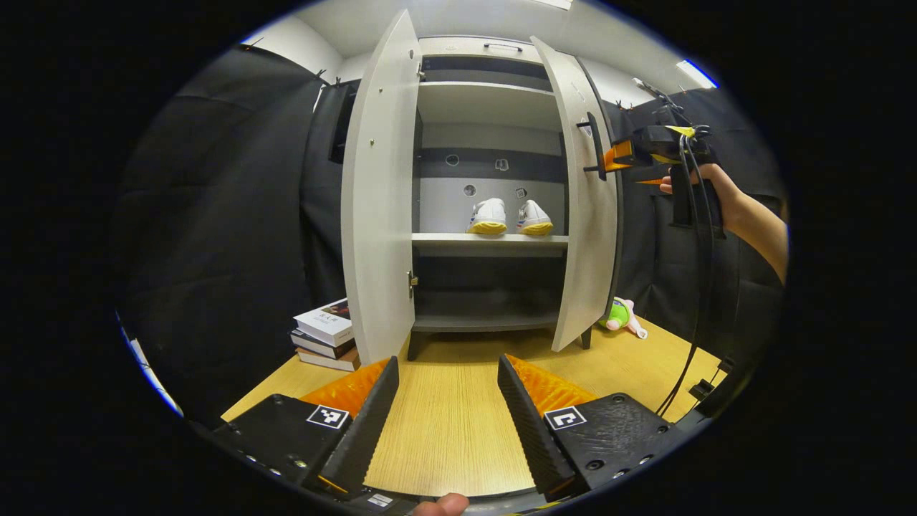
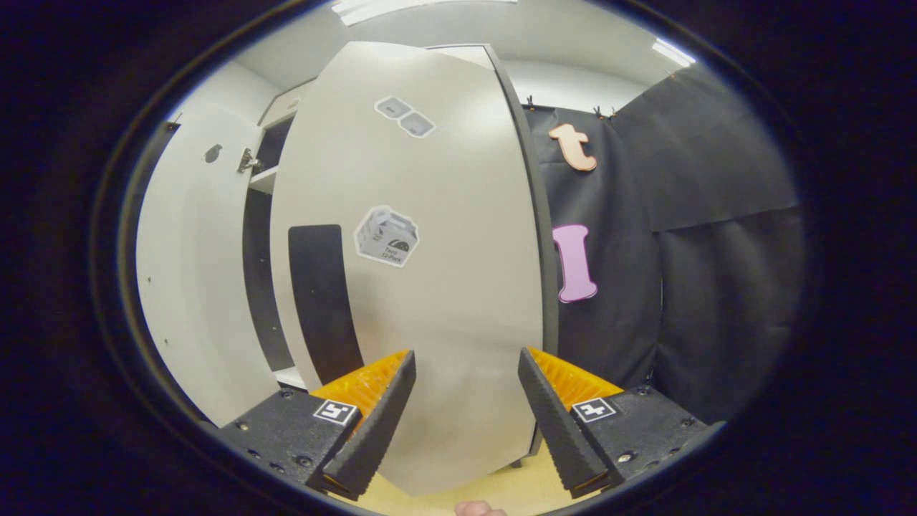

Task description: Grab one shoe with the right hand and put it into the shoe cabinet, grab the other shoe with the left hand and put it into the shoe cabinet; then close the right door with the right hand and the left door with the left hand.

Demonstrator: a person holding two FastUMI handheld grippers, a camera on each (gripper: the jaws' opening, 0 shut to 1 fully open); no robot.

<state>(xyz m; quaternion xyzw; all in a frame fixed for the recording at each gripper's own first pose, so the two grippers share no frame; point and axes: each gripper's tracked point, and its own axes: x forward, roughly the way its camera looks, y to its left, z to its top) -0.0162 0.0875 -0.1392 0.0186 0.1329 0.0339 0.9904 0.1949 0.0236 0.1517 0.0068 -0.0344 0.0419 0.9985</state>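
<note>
Left gripper (image 1: 448,390) gapes over the table (image 1: 451,423). Right gripper (image 2: 466,380), also apart, faces the right door (image 2: 430,287), contact unclear. Both shoes (image 1: 509,217) sit on the cabinet (image 1: 487,100) shelf, toes hidden.

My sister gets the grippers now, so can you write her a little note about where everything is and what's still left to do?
Left gripper: open, empty, low over the table facing the cabinet.
Right gripper: open, empty, up against the outside of the right door, beside its handle.
Both shoes sit side by side on the middle shelf: that part is done.
Left door and right door both stand open.
Left to do: push the right door shut with the right gripper, then the left door with the left.
</note>
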